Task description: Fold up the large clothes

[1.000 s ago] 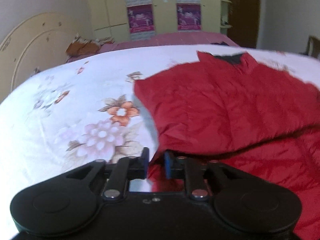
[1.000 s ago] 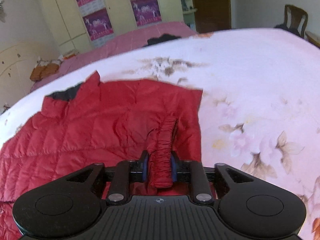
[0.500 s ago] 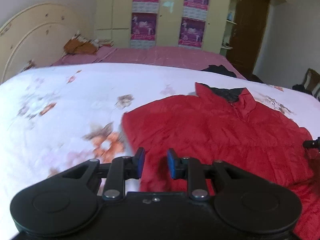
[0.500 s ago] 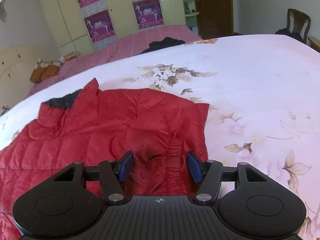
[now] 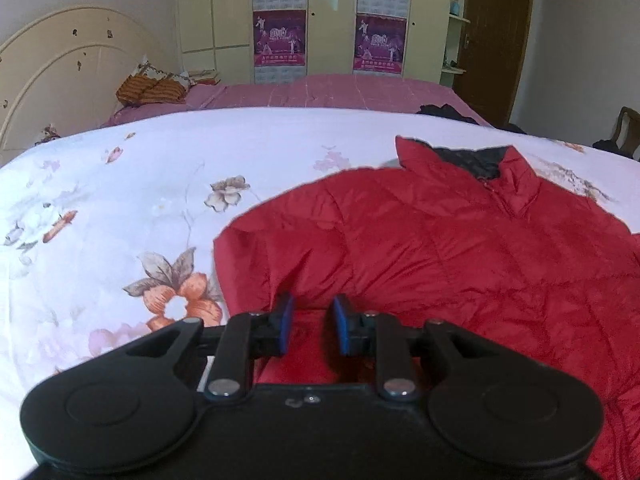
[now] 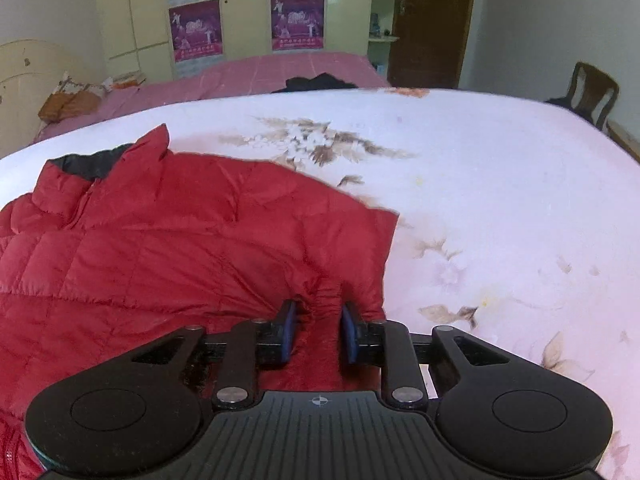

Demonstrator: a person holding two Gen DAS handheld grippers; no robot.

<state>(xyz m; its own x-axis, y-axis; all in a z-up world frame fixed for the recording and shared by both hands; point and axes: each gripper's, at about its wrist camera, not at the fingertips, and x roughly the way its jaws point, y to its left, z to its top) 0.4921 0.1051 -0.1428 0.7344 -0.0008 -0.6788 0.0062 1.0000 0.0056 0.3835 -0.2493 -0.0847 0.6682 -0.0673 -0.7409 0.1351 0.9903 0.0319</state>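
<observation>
Floral white bedspread (image 5: 120,208) covers the big bed and fills most of both views; a flower print w/ orange petals (image 5: 180,300) sits at about 9 o'clock from the left gripper. Red quilted puffer jacket (image 5: 440,248) lies flat on the spread, collar w/ dark lining (image 5: 472,160) pointing away at roughly 1 o'clock in the left wrist view; in the right wrist view the jacket (image 6: 160,248) spreads from centre out toward 9 o'clock, collar at approx 10 o'clock. Behind, at 12 o'clock, a second bed w/ pink cover (image 5: 320,92), a cream cupboard w/ purple posters (image 5: 280,36), a brown door (image 6: 432,20) at 1 o'clock. Cream curved headboard (image 5: 60,80) at 10 o'clock in the left view. Wooden chair (image 6: 592,92) at 2 o'clock in the right view. Orange striped cushion (image 5: 152,90) rests on the pink bed.

Left gripper (image 5: 308,328) is low over the jacket's near left edge, blue pads (image 5: 285,326) parted by a narrow gap w/ red fabric showing below and nothing pinched between them. Right gripper (image 6: 318,332) sits at the jacket's near right corner, pads (image 6: 289,330) apart on either side of a raised gathered ridge of red cloth (image 6: 326,300); the ridge stands in the gap, but can't tell whether the pads touch it.
</observation>
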